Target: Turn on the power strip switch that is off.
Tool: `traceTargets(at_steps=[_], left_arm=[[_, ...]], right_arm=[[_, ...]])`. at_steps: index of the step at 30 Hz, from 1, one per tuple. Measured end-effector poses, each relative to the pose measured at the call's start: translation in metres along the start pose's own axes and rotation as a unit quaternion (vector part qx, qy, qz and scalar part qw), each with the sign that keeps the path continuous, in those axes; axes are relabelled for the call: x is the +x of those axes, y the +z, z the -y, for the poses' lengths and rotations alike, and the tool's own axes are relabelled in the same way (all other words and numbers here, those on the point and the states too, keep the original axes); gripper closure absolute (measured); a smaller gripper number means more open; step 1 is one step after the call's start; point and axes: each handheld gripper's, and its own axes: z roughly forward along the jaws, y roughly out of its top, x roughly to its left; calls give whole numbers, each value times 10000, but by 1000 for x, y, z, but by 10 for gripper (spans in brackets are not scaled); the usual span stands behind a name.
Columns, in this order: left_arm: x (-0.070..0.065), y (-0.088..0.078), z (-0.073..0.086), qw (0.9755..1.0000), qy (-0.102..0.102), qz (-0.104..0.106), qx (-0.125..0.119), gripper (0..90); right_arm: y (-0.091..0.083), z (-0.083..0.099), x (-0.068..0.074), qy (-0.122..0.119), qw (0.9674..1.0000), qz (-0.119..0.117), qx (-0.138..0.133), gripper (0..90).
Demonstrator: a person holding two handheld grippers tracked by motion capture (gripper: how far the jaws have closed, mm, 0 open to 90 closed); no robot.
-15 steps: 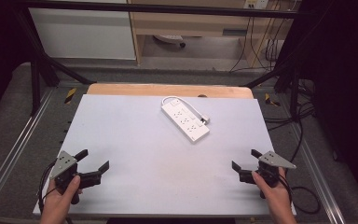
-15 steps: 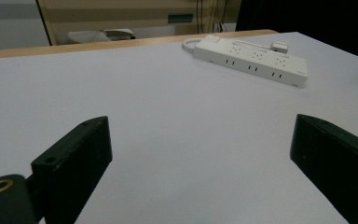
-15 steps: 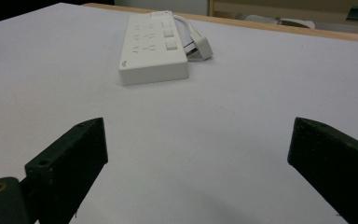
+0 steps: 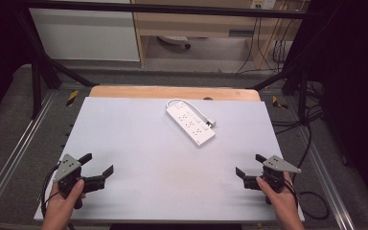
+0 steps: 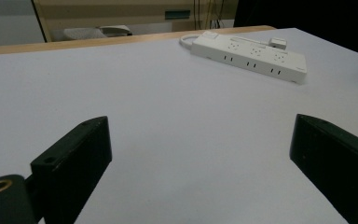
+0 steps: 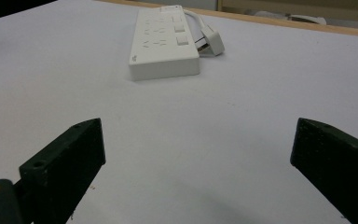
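White power strip (image 4: 190,123), rigid, light, slick plastic: grip across its narrow sides mid-body; left gripper (image 4: 97,166) and right gripper (image 4: 249,165) both gape wide, empty, well short of it.

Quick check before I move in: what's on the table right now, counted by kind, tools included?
White power strip with its short cable and plug: 1
Hand-held tools, both with jaws open and nothing between them, left tool and right tool: 2
Total: 3
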Motion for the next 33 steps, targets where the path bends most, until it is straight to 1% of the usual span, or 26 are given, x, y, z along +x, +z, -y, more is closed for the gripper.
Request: traceTargets(at_steps=[1,4,5,6,8,11,12,16,18,20,23,24,26,28,29,30,31,33], left_arm=[[0,0,0,10000,19,5,7,57],[1,-1,1,10000,-56,16,7,52],[1,-1,1,10000,-58,4,20,52],[3,0,1,9999,-109,-22,-10,57],[3,1,2,9999,-120,-41,-1,55],[4,1,1,10000,-66,-55,20,60],[4,1,1,10000,-81,-44,16,59],[2,-1,1,10000,4,9,2,56],[1,-3,0,10000,23,24,-21,55],[2,-3,0,10000,-19,42,-70,53],[3,-4,0,10000,-29,21,-86,53],[3,-5,0,10000,-31,4,-94,53],[3,-5,0,9999,-16,-43,-98,53],[3,-6,0,9999,-31,-60,-108,53],[3,-6,0,9999,-32,-61,-114,53],[3,-6,1,9999,-27,-60,-103,53],[3,-6,1,9999,-26,-57,-90,53],[3,-6,1,10000,-11,-43,-65,53]], right_arm=[[-1,0,1,-4,10000,-9,-8,35],[-3,0,1,23,10000,-5,-47,34],[-3,0,1,23,10000,-5,-47,34],[-3,-1,1,33,10000,-17,-40,33],[-3,-1,1,57,10000,-16,-39,32],[-3,-1,1,71,10000,-8,-54,32],[-4,-2,1,67,10000,-3,-71,32],[-5,-5,4,71,9999,-34,-110,28],[-6,-5,5,106,9999,-56,-100,23],[-7,-8,8,206,9997,-117,-90,23],[-7,-10,9,217,9996,-168,-51,21],[-7,-12,12,345,9991,-239,-39,21],[-8,-13,13,330,9991,-248,-32,20],[-9,-15,16,240,9995,-207,-24,22],[-10,-17,19,265,9993,-255,-64,25],[-10,-17,19,265,9993,-255,-64,25],[-12,-18,21,251,9994,-210,-138,30],[-13,-19,21,242,9994,-193,-169,34]])
